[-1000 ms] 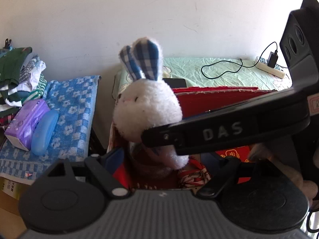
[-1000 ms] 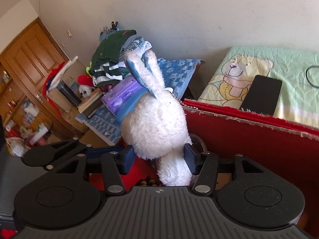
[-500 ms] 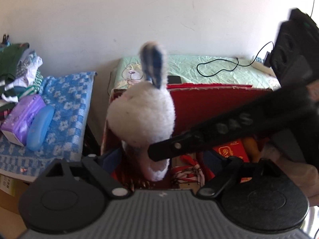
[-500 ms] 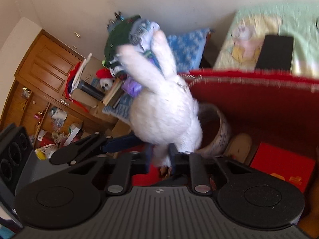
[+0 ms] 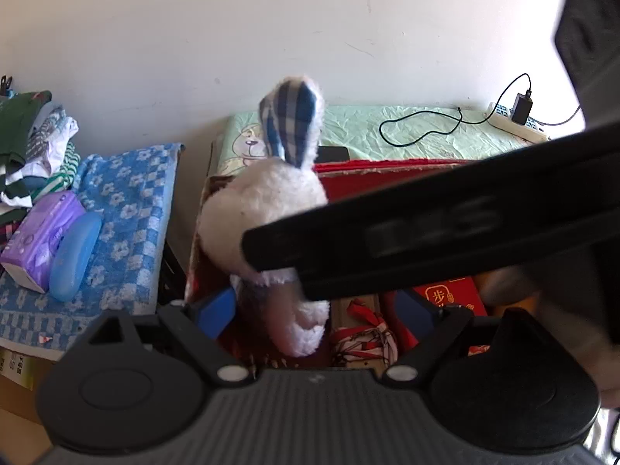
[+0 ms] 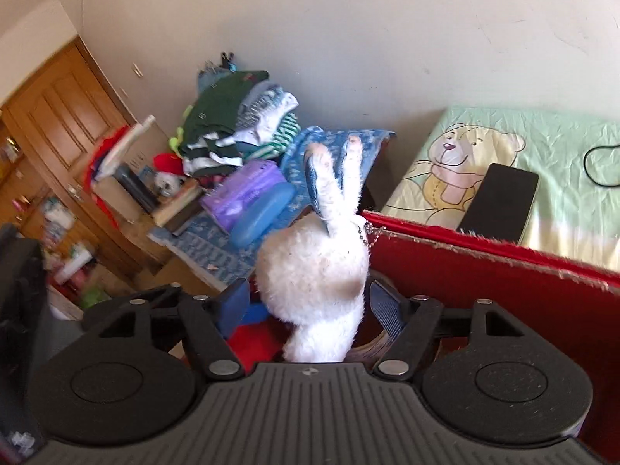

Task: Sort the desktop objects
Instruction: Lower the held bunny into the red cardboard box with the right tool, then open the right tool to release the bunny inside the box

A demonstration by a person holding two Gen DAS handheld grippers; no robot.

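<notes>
The fluffy white plush rabbit with blue checked ears stands upright at the left end of the red cardboard box, ears up, and the right gripper sits right behind it with its blue-padded fingers spread either side of the rabbit's body; they have just been opening, the toy is between them, and a sliver of gap shows on each side, so it is released. From the left wrist view the left gripper also has its fingers apart, the rabbit's foot near the left pad, though whether it touches is hard to tell. The black bar of the right-hand gripper crosses that view from 3 o'clock toward the centre, over the rabbit's middle. Down in the box lie a red packet with gold print and a red-and-white patterned bundle. At 9 o'clock a purple tissue pack and a blue oval case rest on a blue flowered towel, with folded clothes behind. At 1 o'clock a black cable runs over the pale green bear-print sheet; a black phone lies on it.
</notes>
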